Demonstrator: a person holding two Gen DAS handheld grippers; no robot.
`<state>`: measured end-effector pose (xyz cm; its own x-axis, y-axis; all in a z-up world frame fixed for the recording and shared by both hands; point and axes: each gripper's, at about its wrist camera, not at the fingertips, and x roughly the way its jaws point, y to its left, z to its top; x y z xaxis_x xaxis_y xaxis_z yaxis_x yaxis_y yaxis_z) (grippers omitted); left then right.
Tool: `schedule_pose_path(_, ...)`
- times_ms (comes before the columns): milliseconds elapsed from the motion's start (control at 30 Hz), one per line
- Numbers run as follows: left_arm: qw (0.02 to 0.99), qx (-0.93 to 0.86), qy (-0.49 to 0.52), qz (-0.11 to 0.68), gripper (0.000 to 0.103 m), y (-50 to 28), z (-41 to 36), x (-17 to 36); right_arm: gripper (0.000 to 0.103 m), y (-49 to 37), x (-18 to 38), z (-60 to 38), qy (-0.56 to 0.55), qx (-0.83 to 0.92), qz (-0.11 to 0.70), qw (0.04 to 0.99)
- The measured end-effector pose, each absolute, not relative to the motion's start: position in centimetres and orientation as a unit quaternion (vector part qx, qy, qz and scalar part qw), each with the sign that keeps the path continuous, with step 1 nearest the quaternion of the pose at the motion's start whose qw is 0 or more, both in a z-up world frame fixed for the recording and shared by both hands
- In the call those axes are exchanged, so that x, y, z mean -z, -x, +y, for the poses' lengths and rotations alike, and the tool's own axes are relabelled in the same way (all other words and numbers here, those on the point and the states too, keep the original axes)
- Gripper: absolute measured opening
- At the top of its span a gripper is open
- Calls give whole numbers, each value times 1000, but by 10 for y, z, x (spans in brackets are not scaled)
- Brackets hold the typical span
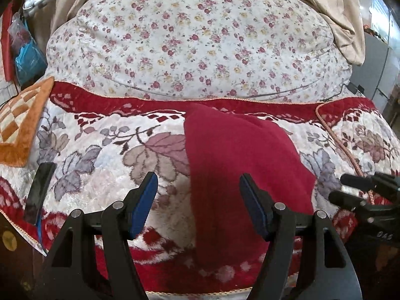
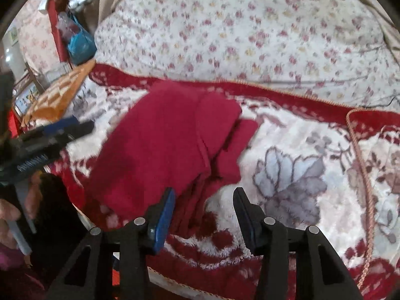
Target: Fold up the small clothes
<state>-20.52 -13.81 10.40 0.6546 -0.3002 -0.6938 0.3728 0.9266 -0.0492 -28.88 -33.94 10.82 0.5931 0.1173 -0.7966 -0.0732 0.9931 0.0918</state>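
Red garment (image 1: 240,165) lies on plush floral blanket (image 1: 100,150), long axis running away from near blanket edge. Left gripper (image 1: 198,203) wide open, empty, straddling garment's left edge. Right gripper (image 2: 203,216) wide open, empty, over garment's near right corner (image 2: 195,200), nearer.

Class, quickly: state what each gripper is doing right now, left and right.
Left gripper: open, holding nothing, above the dark red knitted garment.
Right gripper: open, holding nothing, at the garment's near edge.
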Motion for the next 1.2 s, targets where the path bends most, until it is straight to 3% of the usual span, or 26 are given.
schedule_pose_path(300, 913, 177, -66, 361, 68, 217, -145, -111, 50, 285, -127, -319, -29, -42, 402, 914)
schedule_pose_path(367, 914, 176, -64, 361, 68, 217, -145, -111, 56, 284, -127, -315, -23, -34, 397, 917)
schedule_pose_path(433, 914, 173, -66, 362, 68, 217, -145, -111, 74, 285, -127, -314, -27, -30, 393, 919)
schedule_pose_path(1200, 911, 159, -57, 375, 68, 201, -145, -101, 75, 264, -117, -318, -55, -20, 406, 912)
